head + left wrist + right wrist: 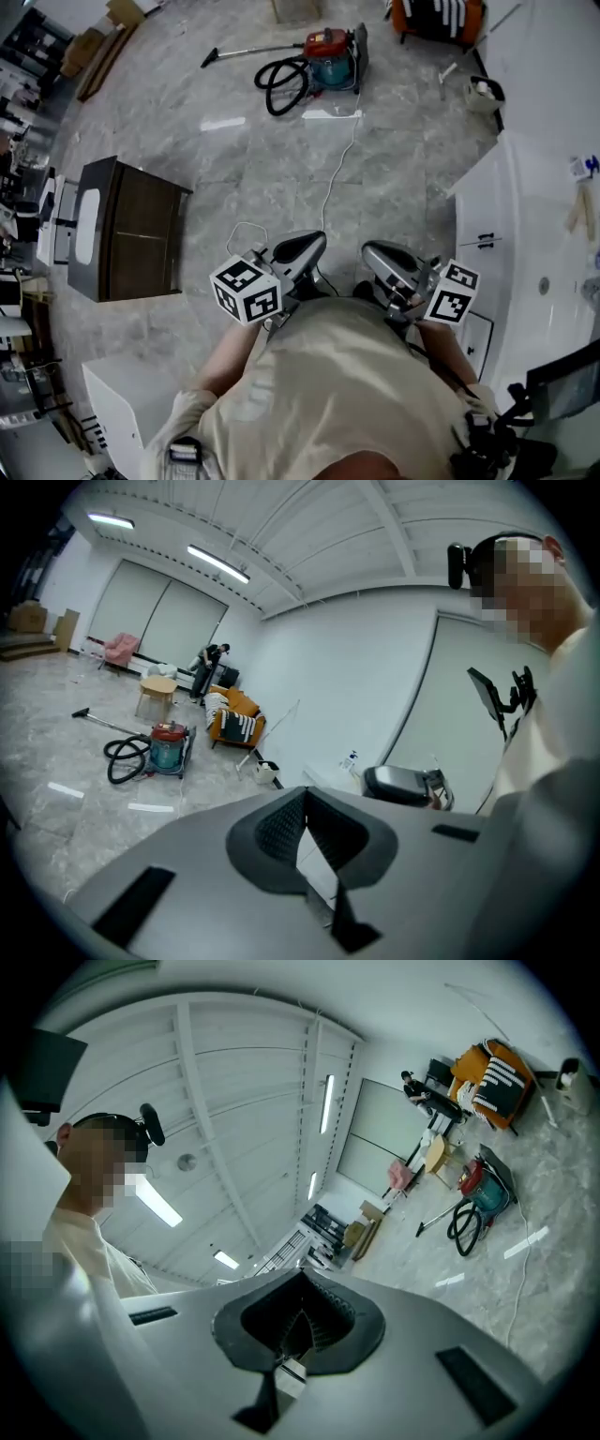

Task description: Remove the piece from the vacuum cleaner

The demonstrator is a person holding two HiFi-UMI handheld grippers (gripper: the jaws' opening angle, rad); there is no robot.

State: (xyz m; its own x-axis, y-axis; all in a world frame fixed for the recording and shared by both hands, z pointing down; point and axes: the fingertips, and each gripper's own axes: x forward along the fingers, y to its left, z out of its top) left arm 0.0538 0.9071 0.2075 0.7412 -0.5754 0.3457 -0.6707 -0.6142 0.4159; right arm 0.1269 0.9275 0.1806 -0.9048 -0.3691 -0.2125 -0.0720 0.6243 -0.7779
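The left tongs [312, 241] and right tongs [372, 250] are carried closed and empty, because the vacuum cleaner [328, 52] is set well apart across the floor [234, 150].

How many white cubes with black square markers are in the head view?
2: one white marker cube on the left gripper, the other cube on the right gripper. None seems hidden.

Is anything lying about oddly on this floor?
Only mild clutter: the vacuum cleaner sits mid-floor, its black hose loosely coiled, its wand lying flat, and a white cord trailing over the floor toward the person. Nothing looks spilled or broken.
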